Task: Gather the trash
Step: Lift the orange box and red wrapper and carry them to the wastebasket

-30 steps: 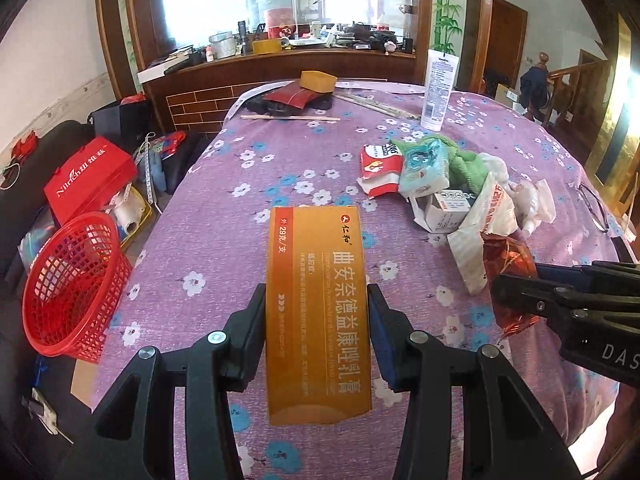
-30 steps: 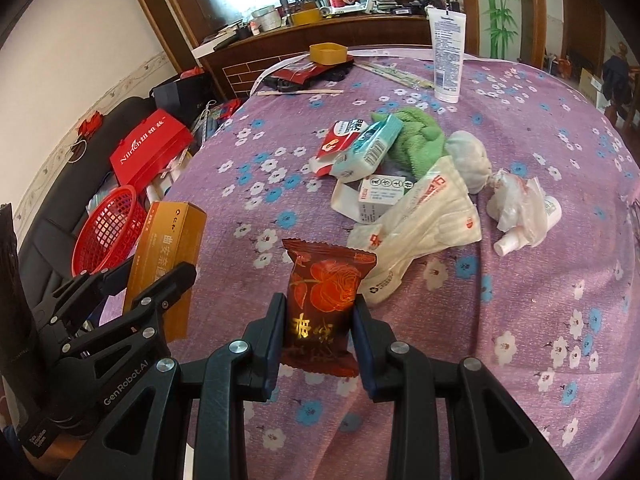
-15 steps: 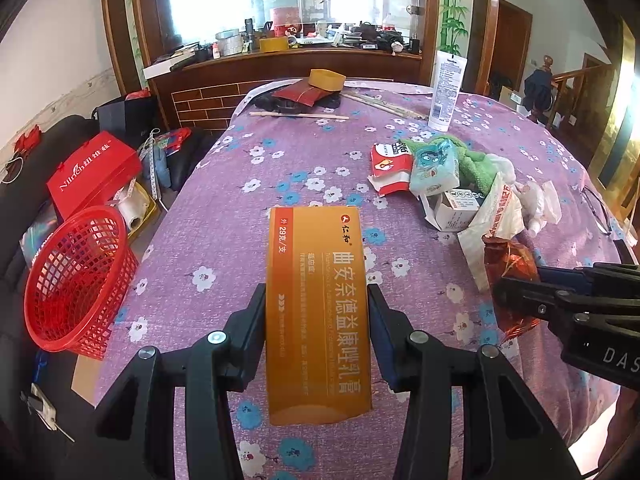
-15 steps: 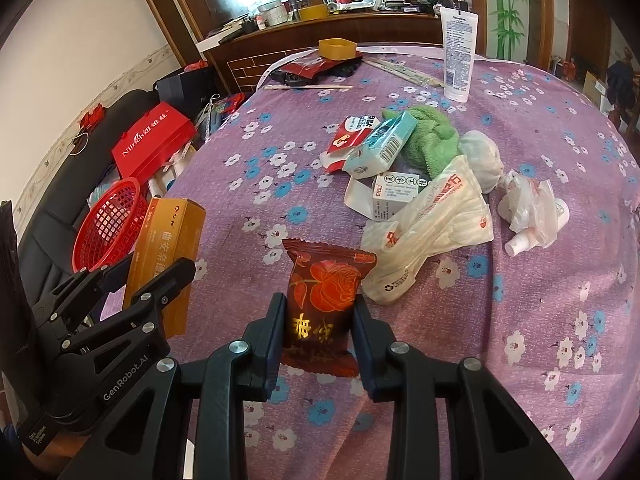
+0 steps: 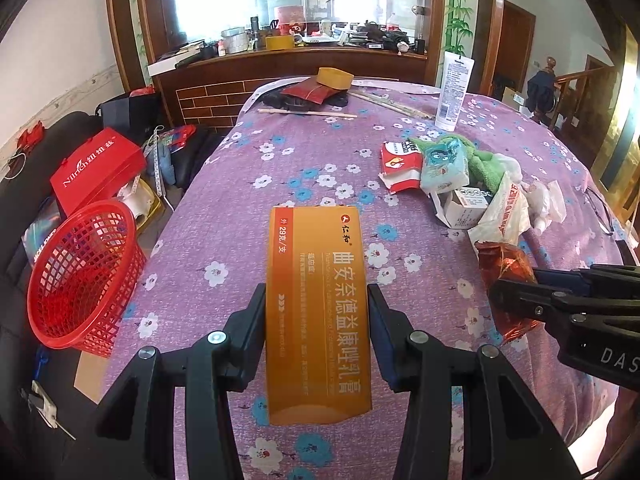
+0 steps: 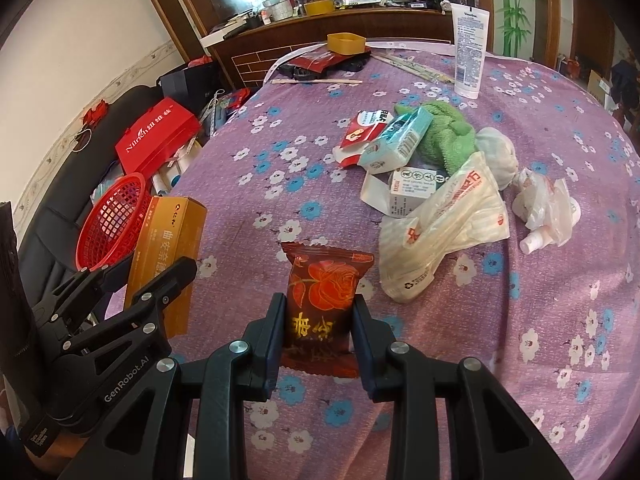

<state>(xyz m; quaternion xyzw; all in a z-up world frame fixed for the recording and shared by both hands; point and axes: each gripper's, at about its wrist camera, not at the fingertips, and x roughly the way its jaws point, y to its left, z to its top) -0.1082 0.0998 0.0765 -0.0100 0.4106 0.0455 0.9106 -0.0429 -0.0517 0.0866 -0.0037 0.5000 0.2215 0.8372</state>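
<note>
My left gripper [image 5: 317, 304] is shut on a long orange carton [image 5: 316, 304] with white print, held above the purple flowered tablecloth [image 5: 280, 160]. My right gripper [image 6: 320, 316] is shut on a dark red snack packet [image 6: 322, 292] with a rose on it. In the right wrist view the left gripper [image 6: 156, 276] and its orange carton [image 6: 168, 248] show at the left. In the left wrist view the right gripper [image 5: 516, 300] and the red packet [image 5: 506, 268] enter from the right. A red mesh basket [image 5: 80, 276] stands on its side off the table's left edge.
A heap of litter lies mid-right on the table: a plastic bag [image 6: 448, 232], small boxes [image 6: 400, 140], a green cloth [image 6: 444, 132], crumpled wrap [image 6: 544, 208]. A white tube [image 6: 470, 48] stands at the back. A red gift bag [image 5: 96, 168] sits on the black sofa at left.
Both grippers keep their grips and stay nearly still. The view has drifted slightly, with the table's things and the basket shifting a little rightward.
</note>
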